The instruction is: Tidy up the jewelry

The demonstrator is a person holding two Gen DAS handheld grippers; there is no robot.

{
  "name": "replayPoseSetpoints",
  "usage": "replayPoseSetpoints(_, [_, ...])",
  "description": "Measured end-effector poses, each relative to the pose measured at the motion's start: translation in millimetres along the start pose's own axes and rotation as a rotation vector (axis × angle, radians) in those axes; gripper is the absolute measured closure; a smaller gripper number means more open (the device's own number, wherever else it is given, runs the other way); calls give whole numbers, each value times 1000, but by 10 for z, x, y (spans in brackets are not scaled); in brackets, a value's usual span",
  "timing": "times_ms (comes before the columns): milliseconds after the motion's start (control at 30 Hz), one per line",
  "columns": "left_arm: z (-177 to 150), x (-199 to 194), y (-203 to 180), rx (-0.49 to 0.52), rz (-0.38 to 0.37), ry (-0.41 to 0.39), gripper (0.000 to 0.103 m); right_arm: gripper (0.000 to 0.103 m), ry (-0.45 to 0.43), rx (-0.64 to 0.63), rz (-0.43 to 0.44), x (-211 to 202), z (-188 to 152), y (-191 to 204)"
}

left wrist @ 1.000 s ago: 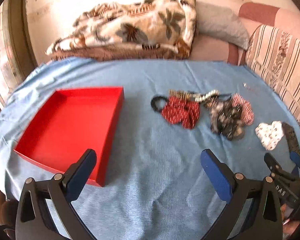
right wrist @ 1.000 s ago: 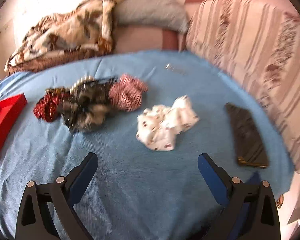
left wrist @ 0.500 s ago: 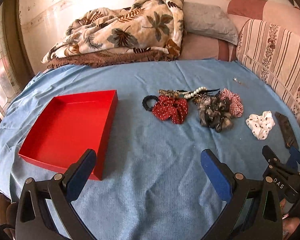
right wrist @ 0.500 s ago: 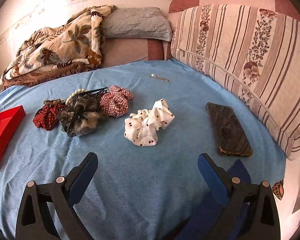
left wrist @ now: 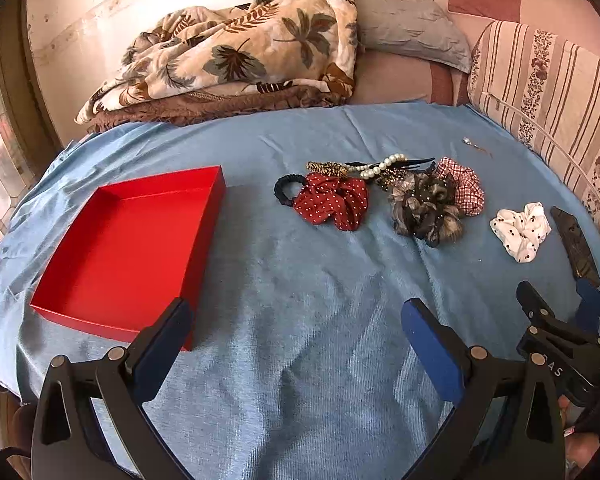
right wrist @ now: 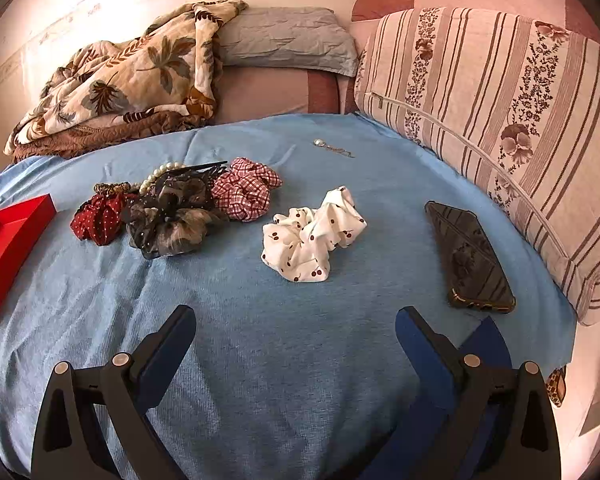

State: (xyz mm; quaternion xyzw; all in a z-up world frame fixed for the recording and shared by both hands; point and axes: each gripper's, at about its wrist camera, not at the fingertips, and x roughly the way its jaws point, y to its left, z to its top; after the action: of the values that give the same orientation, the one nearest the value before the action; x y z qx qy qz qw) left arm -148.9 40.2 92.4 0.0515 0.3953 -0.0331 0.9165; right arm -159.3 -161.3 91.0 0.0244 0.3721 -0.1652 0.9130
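An empty red box (left wrist: 128, 248) sits at the left of the blue cloth; its corner shows in the right wrist view (right wrist: 8, 236). A pile lies mid-table: red dotted scrunchie (left wrist: 332, 204), black hair tie (left wrist: 286, 190), pearl string (left wrist: 382, 165), grey-brown scrunchie (left wrist: 426, 210), red checked scrunchie (left wrist: 466, 186). A white cherry-print scrunchie (right wrist: 312, 234) lies apart to the right. A small pendant (right wrist: 332, 147) lies farther back. My left gripper (left wrist: 296, 328) is open and empty, near the box's front corner. My right gripper (right wrist: 294, 330) is open and empty, in front of the white scrunchie.
A dark phone (right wrist: 468, 260) lies at the table's right edge. A striped cushion (right wrist: 500, 112) stands to the right. A leaf-print blanket (left wrist: 236, 52) and grey pillow (left wrist: 412, 42) lie behind the table. The right gripper shows in the left wrist view (left wrist: 560, 332).
Both grippers have pulled back and tilted up, so the table items look smaller and farther away. Nothing on the table has moved. Both grippers stay open.
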Motion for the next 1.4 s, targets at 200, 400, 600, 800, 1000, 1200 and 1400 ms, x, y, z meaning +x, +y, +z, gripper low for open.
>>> replayPoseSetpoints(200, [-10,30,20,-3,-17,19,0,1,15,-12,3,22,-19,38])
replayPoseSetpoints(400, [-30,68,35,-2,-24,36,0,1,23,-14,-2,35,-31,58])
replayPoseSetpoints(600, [-44,128,51,-3,-32,61,0,1,26,-21,-6,42,-33,71])
replayPoseSetpoints(800, [90,131,196,-5,-37,38,0,1,52,-17,38,57,18,61])
replayPoseSetpoints(1000, [435,246,461,-52,-80,38,1,14,81,26,157,144,269,74])
replayPoseSetpoints(1200, [726,645,424,-59,-167,125,26,25,156,130,327,459,575,157])
replayPoseSetpoints(1400, [900,1111,273,-43,-155,162,26,25,170,154,405,720,822,351])
